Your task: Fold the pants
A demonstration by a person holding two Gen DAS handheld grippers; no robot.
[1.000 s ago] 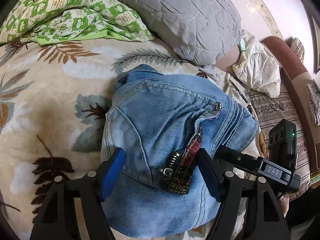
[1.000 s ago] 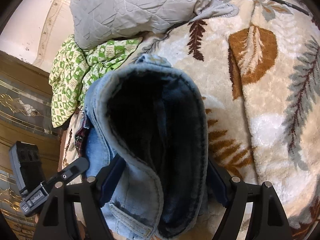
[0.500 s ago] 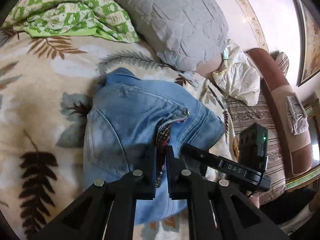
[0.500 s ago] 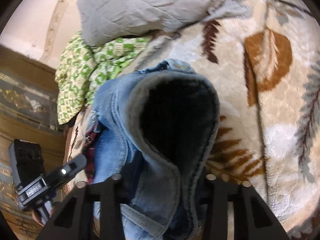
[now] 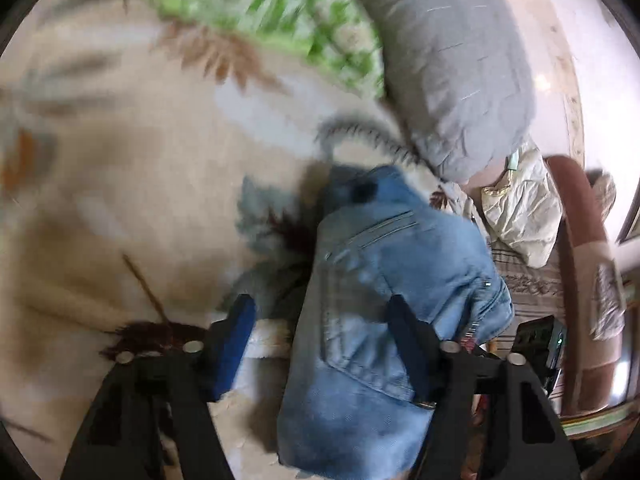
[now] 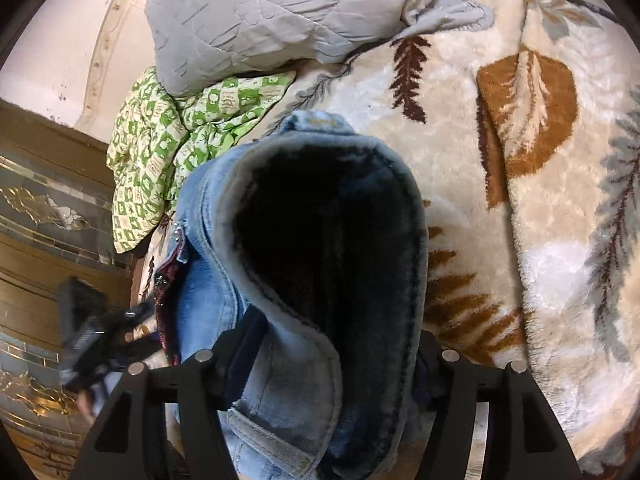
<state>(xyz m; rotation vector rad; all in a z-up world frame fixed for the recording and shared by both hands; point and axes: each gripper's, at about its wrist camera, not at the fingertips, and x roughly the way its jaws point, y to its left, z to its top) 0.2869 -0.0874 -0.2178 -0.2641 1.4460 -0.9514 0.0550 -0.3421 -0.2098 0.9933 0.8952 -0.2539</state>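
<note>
The light blue jeans [image 5: 384,300] lie bunched on the leaf-patterned blanket [image 5: 120,200]. My left gripper [image 5: 320,344] is open, its jaws wide, one finger over the denim and one over the blanket; the view is blurred. In the right wrist view the jeans' waistband [image 6: 320,280] gapes open, dark inside, with the zipper fly [image 6: 168,276] at left. My right gripper [image 6: 336,348] is open with its jaws on either side of the waistband fabric, not clamped. The left gripper's body [image 6: 88,336] shows at lower left.
A grey quilted pillow [image 6: 280,20] and a green checked cloth [image 6: 176,148] lie at the head of the bed. A cream bag [image 5: 520,216] and a brown sofa arm [image 5: 576,240] sit to the right. A wooden headboard [image 6: 48,200] stands at left.
Both grippers closed on the jeans half a second ago and have opened again. The left gripper has swung left fast, so the jeans sit further right in its view.
</note>
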